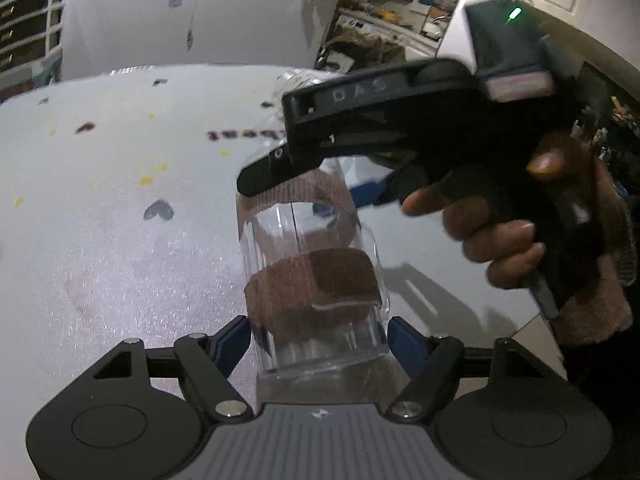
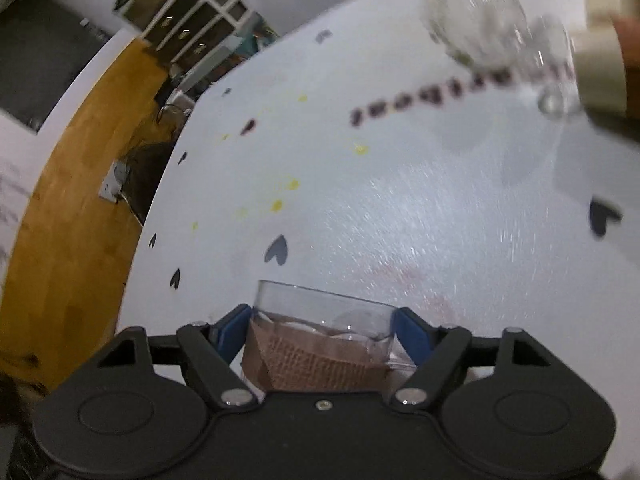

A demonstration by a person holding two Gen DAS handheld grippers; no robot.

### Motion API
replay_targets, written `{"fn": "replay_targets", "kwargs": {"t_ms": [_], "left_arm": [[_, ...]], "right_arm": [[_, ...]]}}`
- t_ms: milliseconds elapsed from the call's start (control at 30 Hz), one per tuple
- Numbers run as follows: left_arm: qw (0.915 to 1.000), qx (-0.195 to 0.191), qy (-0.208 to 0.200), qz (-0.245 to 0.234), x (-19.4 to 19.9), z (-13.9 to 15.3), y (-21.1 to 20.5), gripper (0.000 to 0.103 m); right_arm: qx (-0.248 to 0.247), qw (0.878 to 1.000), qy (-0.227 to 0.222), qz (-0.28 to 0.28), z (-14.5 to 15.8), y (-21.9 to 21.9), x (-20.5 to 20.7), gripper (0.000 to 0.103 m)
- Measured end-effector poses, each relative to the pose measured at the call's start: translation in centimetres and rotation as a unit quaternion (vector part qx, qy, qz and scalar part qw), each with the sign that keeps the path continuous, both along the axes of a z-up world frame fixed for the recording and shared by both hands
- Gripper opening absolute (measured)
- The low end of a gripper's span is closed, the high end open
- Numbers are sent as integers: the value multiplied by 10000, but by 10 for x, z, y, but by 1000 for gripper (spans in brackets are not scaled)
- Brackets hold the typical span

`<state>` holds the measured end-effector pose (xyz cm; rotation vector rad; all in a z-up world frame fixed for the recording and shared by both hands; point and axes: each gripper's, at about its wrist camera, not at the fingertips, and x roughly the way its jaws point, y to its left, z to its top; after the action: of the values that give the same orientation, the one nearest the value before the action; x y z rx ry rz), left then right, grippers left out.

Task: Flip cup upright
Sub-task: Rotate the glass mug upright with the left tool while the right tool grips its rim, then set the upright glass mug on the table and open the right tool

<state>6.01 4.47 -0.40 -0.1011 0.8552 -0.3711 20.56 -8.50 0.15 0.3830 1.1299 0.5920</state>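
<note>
The clear cup (image 1: 316, 280), wrapped with brown tape bands, is held above the white table (image 1: 120, 240). The left gripper (image 1: 319, 336) clamps one end of the cup between its blue pads (image 1: 234, 340). The right gripper (image 2: 324, 332) clamps the other end, and its black body reaches over the cup.

Dim, grainy fisheye views with motion blur, curved edges, speckled glare on the white tablecloth (image 2: 440, 208).

White tablecloth (image 2: 400, 208), heart prints; wooden floor (image 2: 80, 184).
</note>
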Motion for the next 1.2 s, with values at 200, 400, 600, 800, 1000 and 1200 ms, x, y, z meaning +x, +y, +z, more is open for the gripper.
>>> {"fn": "replay_targets", "kwargs": {"t_ms": [200,400,600,800,1000,1200], "left_arm": [[9975,135,-685,78,-4,-10,-3,70],[9871,653,-1434,283,-7,-32,-10,70],[9820,471,-1755,523,-15,-46,-1,72],[9692,397,-2153,1124,-32,-41,18,98],[9483,690,-2523,1796,-56,-33,50,103],[9336,701,-2539,2429,-64,-34,96,103]], "right_arm": [[-750,9762,-1958,554,59,19,-56,78],[-1520,9268,-3189,1274,80,36,-106,77],[-1732,9149,-3340,1466,72,39,-114,77],[-1564,9182,-3314,1504,73,62,-100,76],[-1469,9140,-3459,1530,74,119,-67,76],[-1351,9116,-3544,1584,78,191,-34,76]]}}
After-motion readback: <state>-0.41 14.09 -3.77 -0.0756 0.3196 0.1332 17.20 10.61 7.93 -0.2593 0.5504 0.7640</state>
